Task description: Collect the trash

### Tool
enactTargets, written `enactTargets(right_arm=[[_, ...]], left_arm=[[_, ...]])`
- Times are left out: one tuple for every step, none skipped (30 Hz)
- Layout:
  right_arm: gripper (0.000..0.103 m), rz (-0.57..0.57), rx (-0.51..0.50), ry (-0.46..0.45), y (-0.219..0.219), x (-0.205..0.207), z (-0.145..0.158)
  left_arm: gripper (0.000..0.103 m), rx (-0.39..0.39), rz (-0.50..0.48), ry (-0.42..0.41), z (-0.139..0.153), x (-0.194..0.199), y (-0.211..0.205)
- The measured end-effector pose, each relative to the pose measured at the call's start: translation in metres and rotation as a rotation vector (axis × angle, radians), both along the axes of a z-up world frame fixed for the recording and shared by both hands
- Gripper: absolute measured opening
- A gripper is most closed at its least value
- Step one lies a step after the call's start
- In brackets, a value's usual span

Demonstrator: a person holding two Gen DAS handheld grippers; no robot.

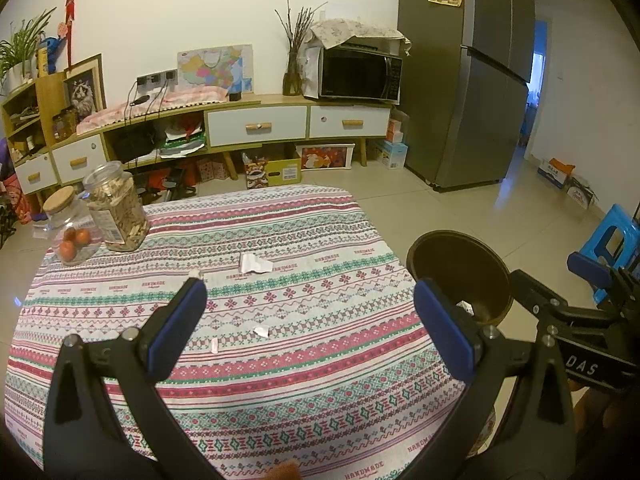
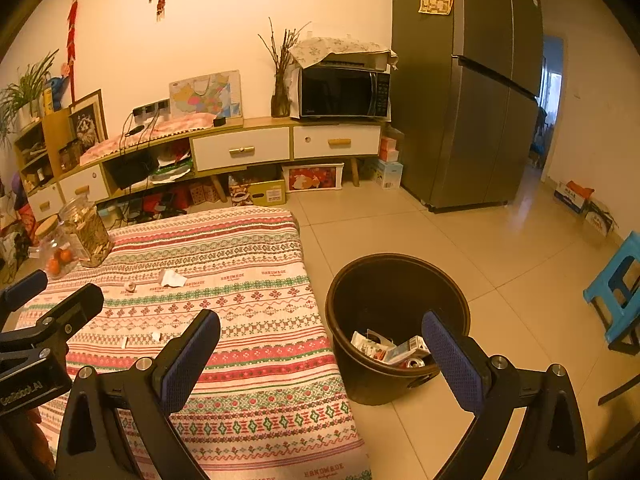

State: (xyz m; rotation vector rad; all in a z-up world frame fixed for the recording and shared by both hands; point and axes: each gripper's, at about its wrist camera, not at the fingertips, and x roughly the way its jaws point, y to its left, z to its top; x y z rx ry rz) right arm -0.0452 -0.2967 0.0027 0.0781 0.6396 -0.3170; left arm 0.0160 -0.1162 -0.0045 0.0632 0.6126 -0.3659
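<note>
A crumpled white paper [image 1: 255,264] [image 2: 172,278] lies mid-table on the patterned cloth [image 1: 304,396]. Nearer the front lie a small white scrap [image 1: 262,331] [image 2: 155,336] and a thin strip [image 1: 215,346] [image 2: 124,342]. A tiny round bit [image 2: 130,287] sits left of the crumpled paper. My left gripper [image 1: 310,294] hovers open over the table, with nothing between its fingers. My right gripper [image 2: 320,320] is open and empty, spanning the table's right edge and the dark bin [image 2: 400,258] [image 1: 452,234] on the floor. Packaging trash [image 2: 390,350] lies in the bin.
Two glass jars stand at the table's far left: a tall one [image 1: 116,208] and a cork-lidded one with oranges [image 1: 70,236]. A blue stool [image 2: 618,292] is on the tiled floor to the right. A low cabinet [image 1: 256,128] and a fridge [image 1: 464,80] line the back wall.
</note>
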Motion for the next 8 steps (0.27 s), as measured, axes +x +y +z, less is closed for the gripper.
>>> enactTargets(right_arm=[[0.102, 0.0, 0.0, 0.0, 0.0005, -0.0001, -0.0001], [0.102, 0.001, 0.0, 0.0, 0.0001, 0.0, 0.0001], [0.102, 0.001, 0.0, 0.0, 0.0, 0.0001, 0.0001], [0.102, 0.001, -0.001, 0.0, 0.0003, 0.0, -0.0001], [0.102, 0.0, 0.0, -0.001, 0.0003, 0.0002, 0.0], [0.102, 0.0, 0.0, 0.0, 0.0003, 0.0002, 0.0001], [0.102, 0.0, 0.001, 0.0, 0.0003, 0.0002, 0.0], [0.102, 0.001, 0.001, 0.002, 0.0005, 0.0004, -0.0006]], left_arm=[[0.103, 0.0, -0.001, -0.001, 0.0, -0.0001, -0.0002], [0.103, 0.0, -0.004, -0.002, 0.0001, -0.0002, -0.0004], [0.103, 0.0, -0.007, -0.004, 0.0003, -0.0004, -0.0006], [0.103, 0.0, -0.011, -0.006, 0.0005, -0.0011, -0.0008], [0.103, 0.002, -0.011, -0.008, 0.0006, -0.0012, -0.0006], [0.103, 0.002, -0.007, -0.009, 0.0007, -0.001, -0.0002], [0.103, 0.001, -0.009, -0.007, 0.0006, -0.0004, 0.0], [0.103, 0.001, -0.014, 0.003, -0.0001, 0.0013, 0.0001]])
